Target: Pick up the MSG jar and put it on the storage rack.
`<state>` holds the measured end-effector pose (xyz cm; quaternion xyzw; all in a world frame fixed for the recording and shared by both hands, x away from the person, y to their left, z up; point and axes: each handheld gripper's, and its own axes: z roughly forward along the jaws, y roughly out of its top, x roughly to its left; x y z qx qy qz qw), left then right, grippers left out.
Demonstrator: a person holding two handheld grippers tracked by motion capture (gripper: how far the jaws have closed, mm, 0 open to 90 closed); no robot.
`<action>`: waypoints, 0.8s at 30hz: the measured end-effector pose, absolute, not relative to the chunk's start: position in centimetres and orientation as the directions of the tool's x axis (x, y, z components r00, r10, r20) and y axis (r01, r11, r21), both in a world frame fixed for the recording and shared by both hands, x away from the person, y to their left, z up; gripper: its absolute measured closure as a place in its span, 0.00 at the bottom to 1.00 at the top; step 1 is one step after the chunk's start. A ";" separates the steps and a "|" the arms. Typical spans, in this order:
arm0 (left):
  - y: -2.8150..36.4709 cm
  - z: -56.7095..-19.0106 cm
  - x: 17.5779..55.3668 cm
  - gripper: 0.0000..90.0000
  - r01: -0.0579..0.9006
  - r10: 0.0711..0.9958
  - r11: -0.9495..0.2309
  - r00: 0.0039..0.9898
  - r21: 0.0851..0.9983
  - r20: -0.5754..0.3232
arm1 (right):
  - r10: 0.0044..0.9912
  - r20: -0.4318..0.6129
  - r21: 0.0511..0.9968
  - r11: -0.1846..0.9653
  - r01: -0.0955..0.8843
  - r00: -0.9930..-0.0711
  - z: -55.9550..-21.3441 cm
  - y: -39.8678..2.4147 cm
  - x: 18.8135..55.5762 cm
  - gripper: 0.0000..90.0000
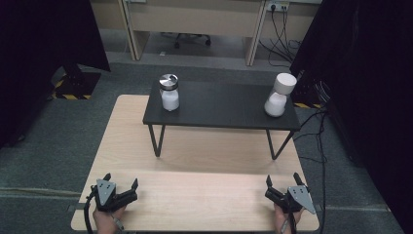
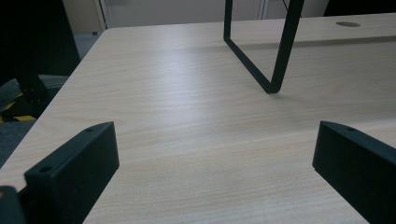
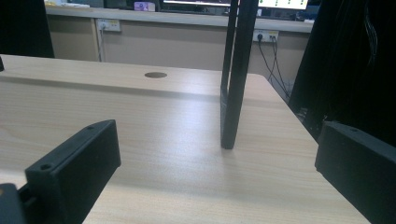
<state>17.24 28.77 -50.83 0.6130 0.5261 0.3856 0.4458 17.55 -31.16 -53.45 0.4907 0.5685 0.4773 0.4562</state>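
Observation:
Two jars stand on a small black raised shelf (image 1: pixel 219 105) at the far side of the wooden table (image 1: pixel 195 195). The left jar (image 1: pixel 169 92) has a metal lid and white powder inside. The right jar (image 1: pixel 278 95) is white, leans to the left and has a white lid. My left gripper (image 1: pixel 120 181) rests open at the table's near left edge, nothing between its jaws. My right gripper (image 1: pixel 282 179) stands open at the near right edge, also empty. The left gripper view shows the left gripper (image 2: pixel 215 154) facing the shelf's leg (image 2: pixel 275 56); the right gripper (image 3: pixel 217 163) faces the other leg (image 3: pixel 236 79).
The shelf stands on thin black wire legs (image 1: pixel 157 141) over the table's middle. Dark curtains hang at both sides. Cables (image 1: pixel 319 146) trail on the floor at the right. Desks and a power socket (image 3: pixel 265 35) line the back wall.

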 end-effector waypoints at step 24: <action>28.4 -50.7 17.4 0.00 0.312 0.992 -0.050 0.127 0.949 0.010 | 0.993 -0.056 0.992 0.067 0.104 -0.104 -53.8 -31.2 17.1 0.00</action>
